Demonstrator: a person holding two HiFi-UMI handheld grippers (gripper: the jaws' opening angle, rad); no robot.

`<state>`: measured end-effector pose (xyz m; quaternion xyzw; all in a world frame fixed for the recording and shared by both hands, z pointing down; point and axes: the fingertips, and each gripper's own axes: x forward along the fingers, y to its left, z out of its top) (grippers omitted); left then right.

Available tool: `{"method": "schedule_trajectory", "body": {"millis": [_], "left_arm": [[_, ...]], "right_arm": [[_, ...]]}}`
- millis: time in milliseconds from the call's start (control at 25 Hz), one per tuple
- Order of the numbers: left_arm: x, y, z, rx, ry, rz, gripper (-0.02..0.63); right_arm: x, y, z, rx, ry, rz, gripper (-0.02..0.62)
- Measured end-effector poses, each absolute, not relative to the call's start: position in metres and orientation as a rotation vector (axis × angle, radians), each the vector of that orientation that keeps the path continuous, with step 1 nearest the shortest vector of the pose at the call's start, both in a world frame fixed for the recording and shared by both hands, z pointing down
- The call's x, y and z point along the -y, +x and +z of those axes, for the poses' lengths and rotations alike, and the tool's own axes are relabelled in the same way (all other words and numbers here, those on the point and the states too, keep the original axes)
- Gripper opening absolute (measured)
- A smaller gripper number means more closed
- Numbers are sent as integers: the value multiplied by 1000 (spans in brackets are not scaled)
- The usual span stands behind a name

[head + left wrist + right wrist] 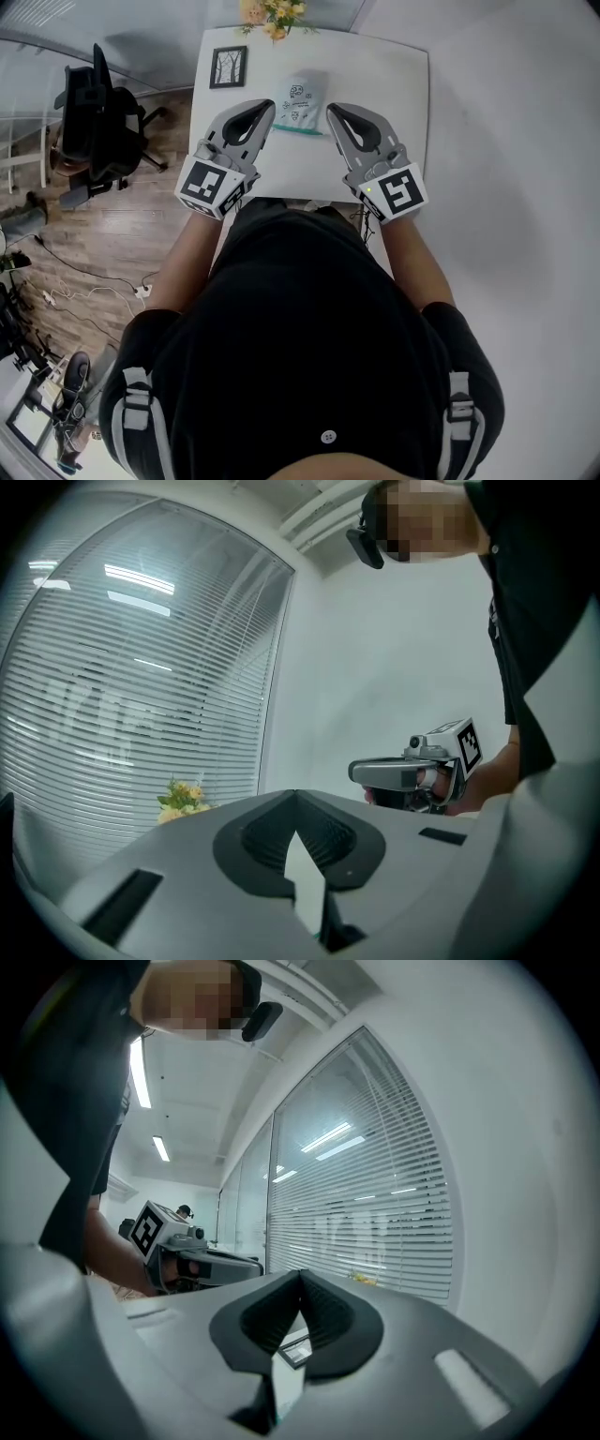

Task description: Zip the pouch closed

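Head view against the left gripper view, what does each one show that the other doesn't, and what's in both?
Only the head view: the pouch lying flat on the white table just beyond the gripper tips, a picture frame, and an office chair. Only the left gripper view: the window blinds, and a close look at the left gripper, whose jaws are together with nothing between them. Both: the right gripper, held beside the left one, and the yellow flowers.

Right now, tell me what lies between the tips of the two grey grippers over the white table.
The white printed pouch with its teal zip edge lies between the left gripper and right gripper, seen in the head view.
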<state>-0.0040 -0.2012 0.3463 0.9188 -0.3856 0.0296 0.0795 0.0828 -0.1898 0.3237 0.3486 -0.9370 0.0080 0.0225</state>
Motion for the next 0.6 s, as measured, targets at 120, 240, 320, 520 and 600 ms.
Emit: {"method": "schedule_trajectory", "body": {"millis": [120, 240, 320, 520, 600], "left_arm": [[201, -2, 341, 1167, 2759, 80, 8], [199, -2, 336, 1168, 2767, 63, 8], [199, -2, 336, 1169, 2770, 61, 8], [198, -4, 338, 1178, 2776, 74, 8], [200, -5, 336, 1191, 2785, 76, 8]], "right_arm": [[189, 84, 321, 2902, 1076, 12, 9], [190, 84, 319, 2898, 1084, 7, 9], [191, 85, 320, 2893, 1091, 6, 9], [192, 88, 319, 2890, 1099, 5, 9], [192, 89, 318, 2895, 1101, 3, 9]]}}
